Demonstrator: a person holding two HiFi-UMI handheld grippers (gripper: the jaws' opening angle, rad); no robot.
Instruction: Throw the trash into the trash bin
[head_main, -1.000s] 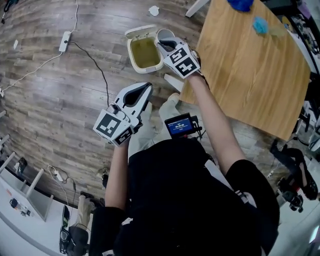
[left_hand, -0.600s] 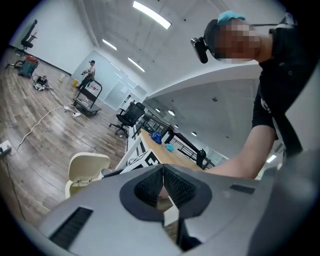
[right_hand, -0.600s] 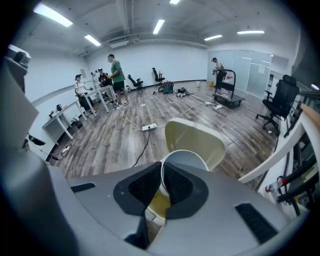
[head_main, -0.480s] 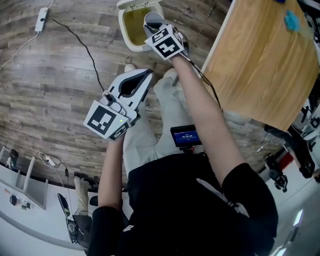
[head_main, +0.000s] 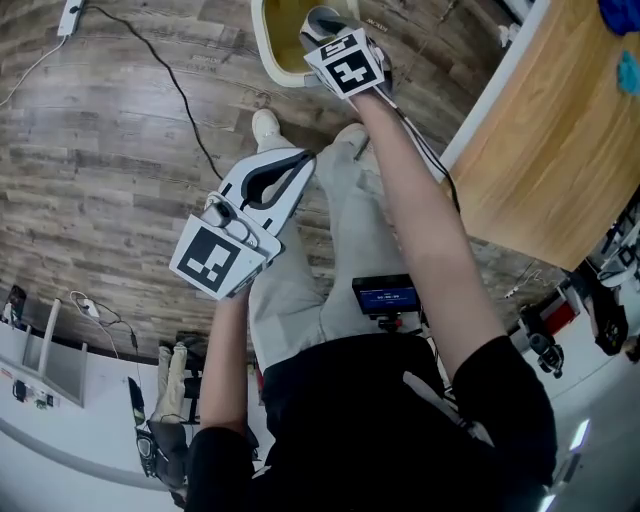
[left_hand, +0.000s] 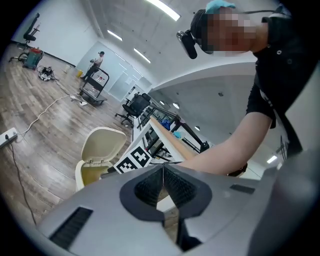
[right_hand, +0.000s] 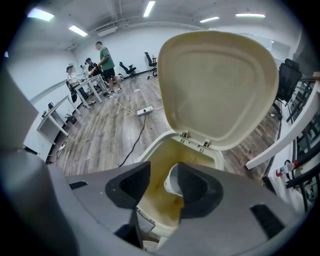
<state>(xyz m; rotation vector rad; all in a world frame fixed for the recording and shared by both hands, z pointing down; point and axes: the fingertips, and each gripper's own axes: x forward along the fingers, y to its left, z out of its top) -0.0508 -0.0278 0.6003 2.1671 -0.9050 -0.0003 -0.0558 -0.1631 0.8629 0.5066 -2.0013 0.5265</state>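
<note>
Two grippers show, one trash bin, one cup and one table. In the head view the trash bin (head_main: 262, 45) sits at 12 o'clock, cut off by the top edge, with the right gripper (head_main: 338, 48) reaching over its rim. The right gripper view looks down into the bin past jaws that stand wide and have just been opening. A single white cup (right_hand: 171, 184) shows in the gap, close to the right-hand jaw and low against the bin's yellowish inside; no pad presses on it. The one lid (right_hand: 220, 85) stands upright at 12 o'clock behind the opening.

The left gripper (head_main: 300, 160) hangs near the middle of the head view at 10 o'clock, well apart from the bin. Its jaws are closed together on nothing.

The wooden table (head_main: 560, 130) fills 2 to 3 o'clock, its pale edge running just beside the right forearm. From 9 to 11 o'clock lies bare plank floor, crossed by one black cable (head_main: 170, 80).
</note>
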